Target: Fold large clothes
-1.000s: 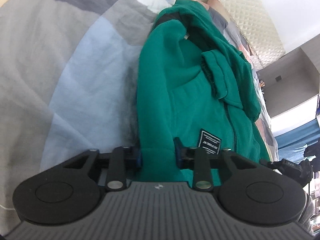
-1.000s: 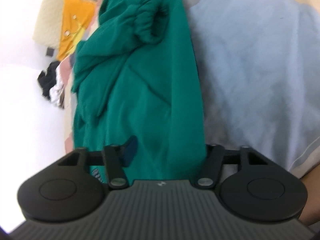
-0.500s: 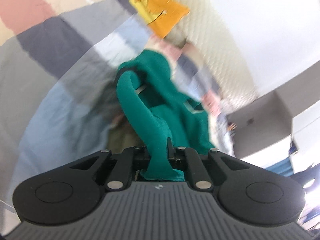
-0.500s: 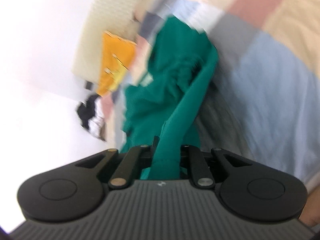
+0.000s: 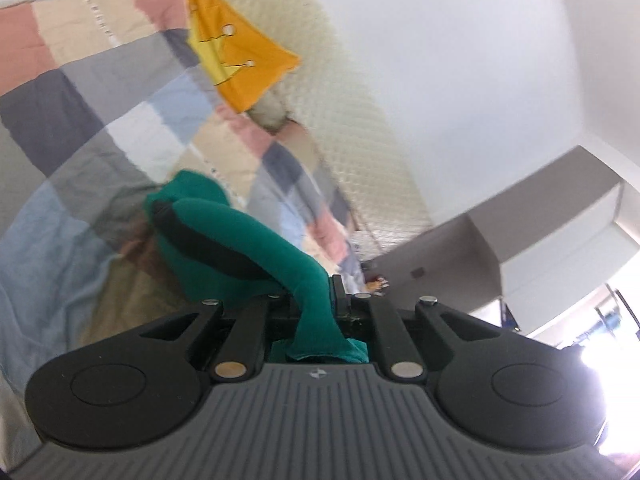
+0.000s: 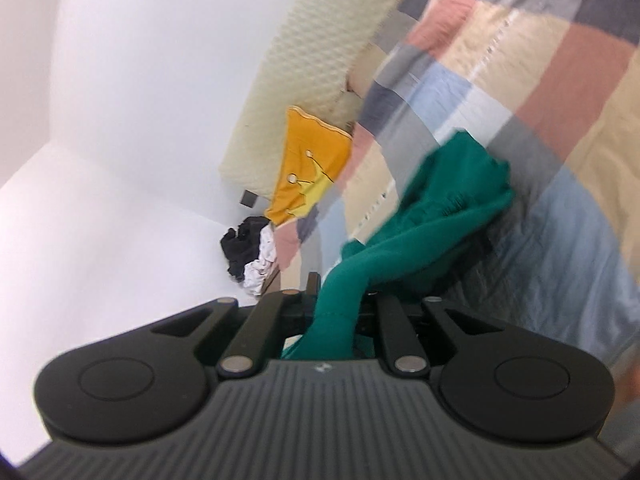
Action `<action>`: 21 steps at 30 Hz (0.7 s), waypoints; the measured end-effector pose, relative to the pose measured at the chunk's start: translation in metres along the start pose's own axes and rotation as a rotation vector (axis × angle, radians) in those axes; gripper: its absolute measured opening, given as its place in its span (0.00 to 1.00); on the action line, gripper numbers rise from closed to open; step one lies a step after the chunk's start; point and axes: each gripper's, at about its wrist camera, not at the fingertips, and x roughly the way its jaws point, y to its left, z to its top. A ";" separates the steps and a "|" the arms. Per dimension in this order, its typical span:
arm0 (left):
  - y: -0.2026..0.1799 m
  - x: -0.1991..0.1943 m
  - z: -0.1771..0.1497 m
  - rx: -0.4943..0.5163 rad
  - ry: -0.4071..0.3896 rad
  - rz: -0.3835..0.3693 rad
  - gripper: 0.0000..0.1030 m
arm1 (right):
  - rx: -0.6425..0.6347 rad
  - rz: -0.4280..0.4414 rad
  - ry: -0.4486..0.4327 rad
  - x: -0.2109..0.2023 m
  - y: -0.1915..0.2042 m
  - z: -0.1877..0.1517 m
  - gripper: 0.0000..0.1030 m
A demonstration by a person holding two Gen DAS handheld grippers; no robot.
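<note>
Patchwork quilt [image 5: 120, 80], orange cushion [image 5: 240, 68], quilted headboard [image 5: 360, 128]

We look along each gripper's fingers through a fisheye lens, tilted a little downward over the patchwork quilt [image 5: 120, 80]. Our left view faces up the bed toward the padded headboard [image 5: 360, 128], and our right view does too, though it is blurred. Both sit close behind the green garment [image 5: 240, 232] and share the orange cushion [image 6: 308, 168].

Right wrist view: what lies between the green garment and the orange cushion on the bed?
Only bare patchwork quilt separates the green garment from the orange cushion; the right wrist view shows it.
</note>
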 end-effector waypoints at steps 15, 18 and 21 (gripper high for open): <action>-0.008 -0.054 -0.083 -0.044 -0.006 -0.021 0.11 | 0.034 -0.070 -0.028 -0.084 -0.015 -0.049 0.11; -0.008 -0.023 -0.065 -0.017 0.002 -0.033 0.11 | 0.093 -0.081 -0.059 -0.063 -0.025 -0.030 0.11; -0.010 0.017 -0.039 0.006 0.014 0.009 0.11 | 0.158 -0.100 -0.075 -0.034 -0.039 -0.010 0.12</action>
